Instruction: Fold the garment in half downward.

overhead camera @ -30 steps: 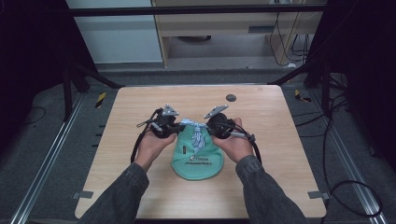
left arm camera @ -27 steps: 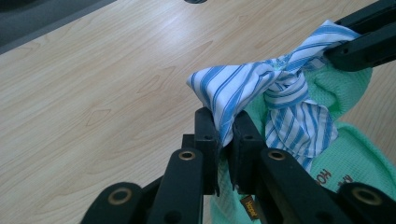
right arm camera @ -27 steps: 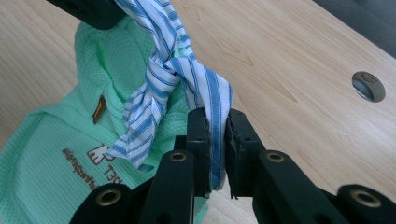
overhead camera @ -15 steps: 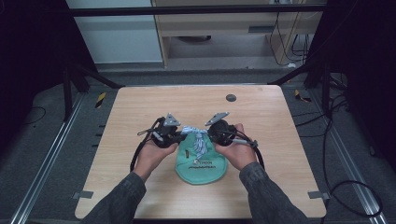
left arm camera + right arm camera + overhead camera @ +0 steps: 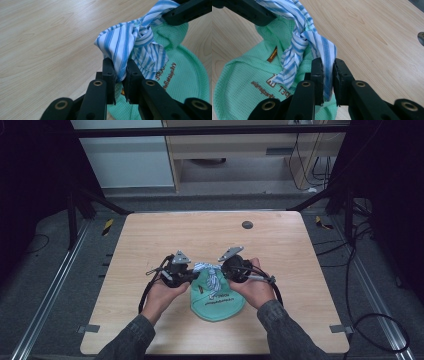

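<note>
**Striped cloth clamped at both ends over green cloth**

The blue-and-white striped cloth [image 5: 211, 275] is twisted into a knot at mid-length and lies across the top of a green waffle-weave cloth [image 5: 218, 304] bearing brown lettering. The left gripper [image 5: 119, 72] has its jaws clamped on one end of the striped cloth; the right gripper [image 5: 327, 71] is clamped on the other end. Both cloths sit near the front of the wooden counter [image 5: 150, 240], between the person's two hands. A small dark disc [image 5: 247, 225] lies well apart, toward the far edge.
</note>
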`<state>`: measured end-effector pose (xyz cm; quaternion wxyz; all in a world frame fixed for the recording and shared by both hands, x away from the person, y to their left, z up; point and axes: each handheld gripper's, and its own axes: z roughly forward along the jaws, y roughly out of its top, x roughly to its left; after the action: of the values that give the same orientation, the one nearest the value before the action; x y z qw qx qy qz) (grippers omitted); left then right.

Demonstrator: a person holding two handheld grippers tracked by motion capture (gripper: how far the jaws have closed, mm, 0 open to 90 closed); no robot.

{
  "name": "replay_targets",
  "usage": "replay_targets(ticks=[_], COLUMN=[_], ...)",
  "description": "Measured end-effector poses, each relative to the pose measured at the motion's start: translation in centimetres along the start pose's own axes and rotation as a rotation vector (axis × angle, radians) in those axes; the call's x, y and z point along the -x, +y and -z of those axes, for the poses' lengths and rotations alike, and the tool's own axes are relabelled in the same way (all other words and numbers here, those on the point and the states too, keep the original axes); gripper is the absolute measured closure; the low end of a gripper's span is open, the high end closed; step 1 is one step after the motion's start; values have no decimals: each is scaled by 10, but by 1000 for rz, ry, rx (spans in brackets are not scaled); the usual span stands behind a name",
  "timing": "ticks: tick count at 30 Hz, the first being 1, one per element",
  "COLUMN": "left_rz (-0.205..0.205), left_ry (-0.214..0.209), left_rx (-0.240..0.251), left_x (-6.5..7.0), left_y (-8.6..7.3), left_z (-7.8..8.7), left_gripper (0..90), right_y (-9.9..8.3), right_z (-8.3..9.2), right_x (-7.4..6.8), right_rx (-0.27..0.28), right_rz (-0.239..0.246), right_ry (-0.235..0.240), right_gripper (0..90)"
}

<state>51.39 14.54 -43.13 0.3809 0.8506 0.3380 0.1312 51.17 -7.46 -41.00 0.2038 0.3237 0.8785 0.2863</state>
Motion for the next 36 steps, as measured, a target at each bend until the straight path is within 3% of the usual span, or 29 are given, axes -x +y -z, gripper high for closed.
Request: replay_targets(ticks=[16,36], left_rz=[-26,-30], left_ry=[-35,-67], left_rx=[-38,-69], left_x=[14,24], left_y=[-13,-34], left_z=[3,-1], left_gripper=[814,821], right_y=[-17,-36], right_z=[2,4], right_x=[-5,-11], right_rx=[-1,12], right_rz=[-13,-30], right_ry=[26,66], right_gripper=[787,780])
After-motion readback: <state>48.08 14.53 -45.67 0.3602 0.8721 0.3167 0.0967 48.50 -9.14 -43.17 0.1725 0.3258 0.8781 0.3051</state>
